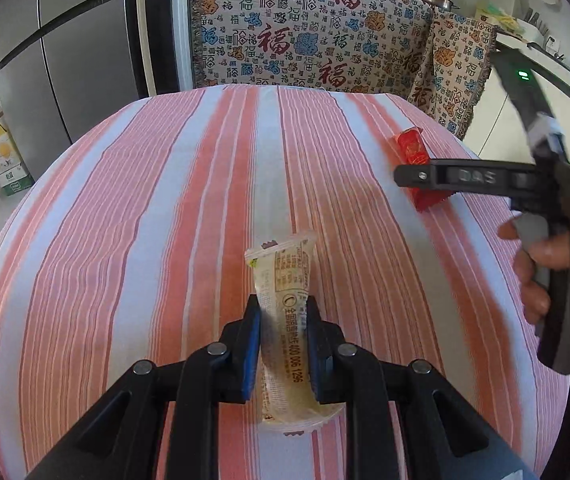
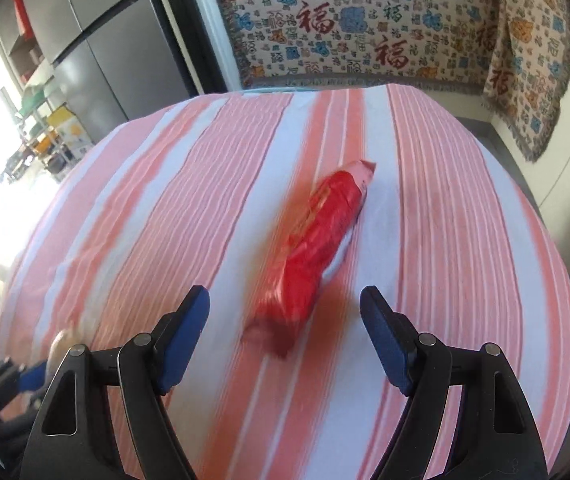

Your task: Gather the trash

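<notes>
Two grippers work over a pink-and-white striped cloth [image 1: 165, 208]: the left gripper [image 1: 284, 312] is clenched on a pale translucent wrapper [image 1: 285, 320], its blue-padded jaws pressing both long edges. This crinkled, printed wrapper has its long axis running straight ahead between the jaws, sealed ends projecting beyond the tips and back toward the camera. The right gripper [image 2: 285, 300] is spread wide, gripping nothing, with a glossy red wrapper [image 2: 309, 252] lying ahead between its jaws, pointing forward and slightly right.
</notes>
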A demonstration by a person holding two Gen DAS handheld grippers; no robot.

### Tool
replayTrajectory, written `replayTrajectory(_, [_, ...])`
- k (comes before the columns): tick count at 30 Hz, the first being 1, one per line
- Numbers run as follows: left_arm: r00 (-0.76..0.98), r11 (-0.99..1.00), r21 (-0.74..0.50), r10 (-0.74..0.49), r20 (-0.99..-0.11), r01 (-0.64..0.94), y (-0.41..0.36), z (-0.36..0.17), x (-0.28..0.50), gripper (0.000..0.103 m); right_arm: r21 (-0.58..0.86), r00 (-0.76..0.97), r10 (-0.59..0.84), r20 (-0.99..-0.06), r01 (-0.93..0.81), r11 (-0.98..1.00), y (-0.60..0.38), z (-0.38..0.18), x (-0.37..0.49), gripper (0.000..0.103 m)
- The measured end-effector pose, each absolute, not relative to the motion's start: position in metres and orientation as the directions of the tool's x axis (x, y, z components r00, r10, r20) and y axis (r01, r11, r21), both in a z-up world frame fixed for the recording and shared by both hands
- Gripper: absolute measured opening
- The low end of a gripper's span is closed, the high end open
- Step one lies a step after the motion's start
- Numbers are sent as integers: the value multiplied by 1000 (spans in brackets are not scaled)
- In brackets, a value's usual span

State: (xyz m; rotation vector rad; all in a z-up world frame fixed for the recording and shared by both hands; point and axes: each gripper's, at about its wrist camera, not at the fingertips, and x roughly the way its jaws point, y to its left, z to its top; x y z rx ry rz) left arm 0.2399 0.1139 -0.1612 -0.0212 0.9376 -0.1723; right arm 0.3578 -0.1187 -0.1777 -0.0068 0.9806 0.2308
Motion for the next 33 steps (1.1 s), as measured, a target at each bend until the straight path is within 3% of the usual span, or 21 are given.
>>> replayTrajectory(1, [579,986,-95,-158,-800,138,115,-161,238,21,58,561,150,-814,-178,982,-117,-178,362,74])
replayTrajectory(2, [580,986,-102,-162,-798,135,116,-161,236,21,23,575,114,-810,-163,986,-115,-179,363,56])
replayTrajectory(4, [582,985,-111,-167,-796,131,117,-160,236,22,7,589,101,-802,-159,987,-117,-178,361,34])
replayTrajectory(10, [589,984,-121,-173,-790,128,120,-160,230,26,46,562,206,-801,-285,957,-120,-176,305,29])
replayTrajectory(13, [594,988,-102,-152,-790,116,122,-161,222,45,46,547,260,-796,-373,926,-115,-178,256,29])
replayTrajectory(15, [599,991,-83,-129,-790,105,126,-161,216,64,40,546,273,-792,-400,916,-114,-179,228,29])
replayTrajectory(18, [590,994,-52,-99,-801,96,130,-165,209,73,24,562,262,-785,-394,919,-116,-182,204,42])
replayTrajectory(20, [592,994,-26,-83,-801,105,131,-167,205,76,4,574,240,-783,-382,924,-118,-185,200,69])
replayTrajectory(25, [589,996,-7,-59,-806,91,132,-169,206,84,-7,573,214,-791,-359,933,-118,-187,207,77])
replayTrajectory(27, [587,998,-3,-42,-808,68,134,-171,208,93,-18,575,198,-794,-349,937,-117,-188,208,82])
replayTrajectory(33, [585,998,-8,-45,-810,65,134,-172,208,94,-22,569,183,-802,-334,942,-119,-190,210,93])
